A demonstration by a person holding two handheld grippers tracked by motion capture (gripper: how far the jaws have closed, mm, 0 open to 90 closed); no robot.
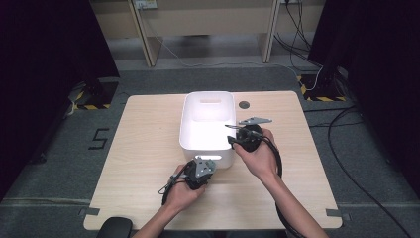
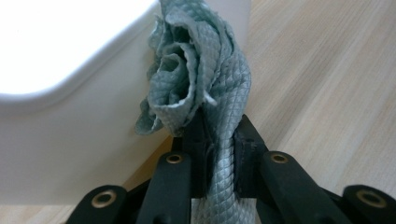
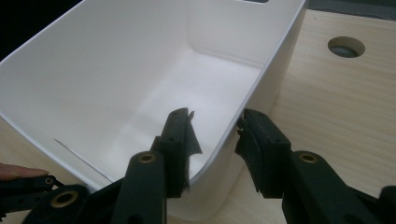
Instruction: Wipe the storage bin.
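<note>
A white plastic bin (image 1: 184,130) stands in the middle of the wooden table (image 1: 143,148). My left gripper (image 1: 200,167) is at the bin's near wall (image 2: 70,140), just outside it. Its jaws (image 2: 219,135) are shut on a grey-green quilted cloth (image 2: 196,74), which bunches up above the fingertips against the bin's corner. My right gripper (image 1: 236,136) sits at the bin's right wall. In the right gripper view its jaws (image 3: 215,126) stand open astride that wall's rim, one inside the bin (image 3: 93,70) and one outside. The bin's inside looks bare.
A round cable hole (image 1: 243,104) (image 3: 346,46) lies in the table behind the bin's right side. A black rounded object (image 1: 115,228) sits at the table's front left edge. Cables trail on the floor to the right, and wooden shelving stands beyond the table.
</note>
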